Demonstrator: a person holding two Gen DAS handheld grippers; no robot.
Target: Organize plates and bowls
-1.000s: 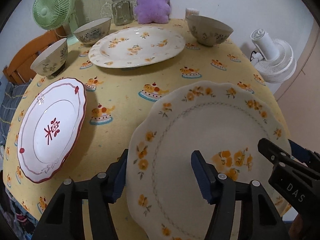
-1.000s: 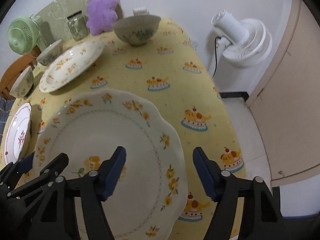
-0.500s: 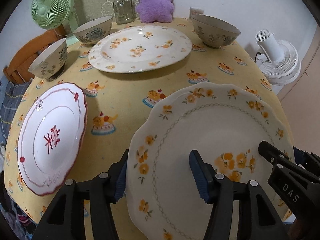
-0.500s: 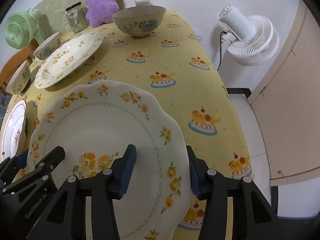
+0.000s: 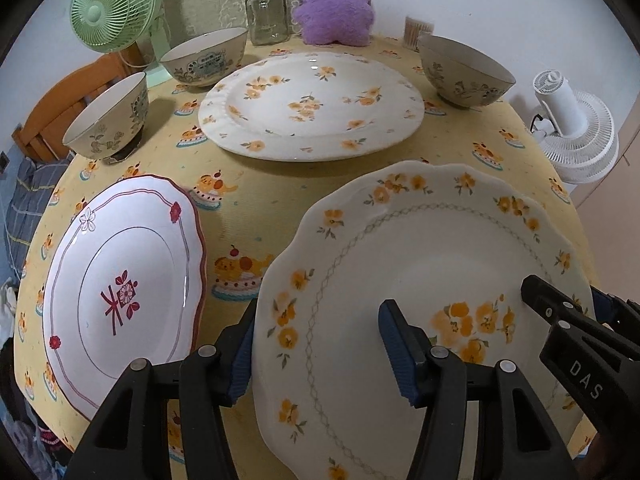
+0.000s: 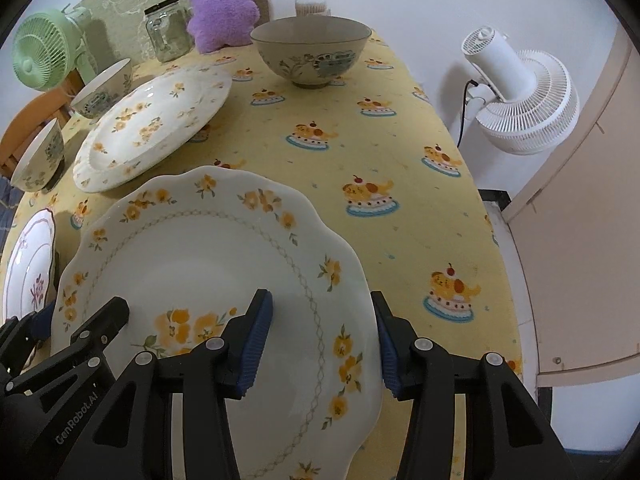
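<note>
both tongs, left (image 5: 320, 344) and right (image 6: 322, 336), are clamped on the scalloped plate's (image 5: 432, 248) opposite rims. it's tilted over the tabletop (image 6: 360, 128) (yellow cloth).

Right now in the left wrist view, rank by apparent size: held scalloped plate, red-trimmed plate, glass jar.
1. Scalloped plate, though it is nearest the camera.
2. Red-trimmed plate.
3. Glass jar, farthest back.

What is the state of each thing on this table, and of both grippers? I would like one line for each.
scalloped plate: empty, gripped at opposite rims.
left gripper: jaws shut on the scalloped plate.
right gripper: jaws shut on the scalloped plate.
oval plate: empty, lying flat.
red-rimmed plate: empty, lying flat.
bowls: all three upright, apparently empty.
glass jar: lid on, looks empty.
</note>
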